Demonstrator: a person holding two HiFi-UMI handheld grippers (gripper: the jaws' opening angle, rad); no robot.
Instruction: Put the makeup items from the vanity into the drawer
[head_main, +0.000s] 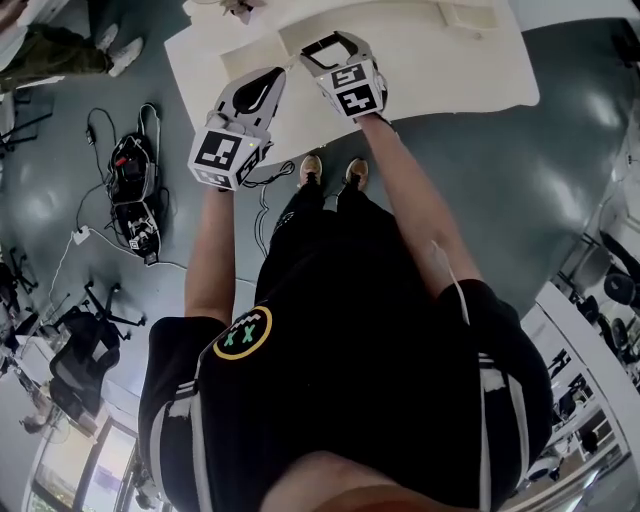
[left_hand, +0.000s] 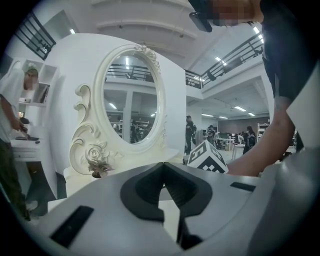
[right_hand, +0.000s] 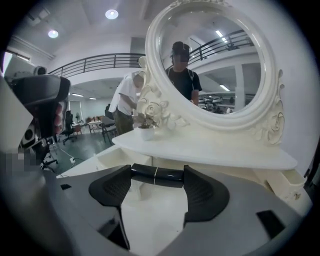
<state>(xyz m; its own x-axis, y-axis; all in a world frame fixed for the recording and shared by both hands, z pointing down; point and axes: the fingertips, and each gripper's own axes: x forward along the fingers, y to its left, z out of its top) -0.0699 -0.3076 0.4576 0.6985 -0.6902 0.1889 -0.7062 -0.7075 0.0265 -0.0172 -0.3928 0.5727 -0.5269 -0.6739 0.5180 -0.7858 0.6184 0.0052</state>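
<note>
A short black makeup tube (right_hand: 169, 176) lies crosswise between the pads of my right gripper (right_hand: 157, 173), which is shut on it above the white vanity top (right_hand: 150, 215). In the head view the right gripper (head_main: 318, 50) hovers over the vanity (head_main: 450, 60), beside what looks like an open drawer (head_main: 250, 55), which also shows in the right gripper view as a drawer (right_hand: 102, 161) at left. My left gripper (left_hand: 162, 163) is shut and empty, its tips touching; in the head view the left gripper (head_main: 272, 78) hangs at the vanity's front edge.
An oval mirror (right_hand: 220, 65) in a carved white frame stands on a raised shelf (right_hand: 210, 150), with a small potted plant (right_hand: 146, 129) at its left end. Cables and black gear (head_main: 135, 200) lie on the floor to the left. A person (left_hand: 12, 125) stands at a far shelf.
</note>
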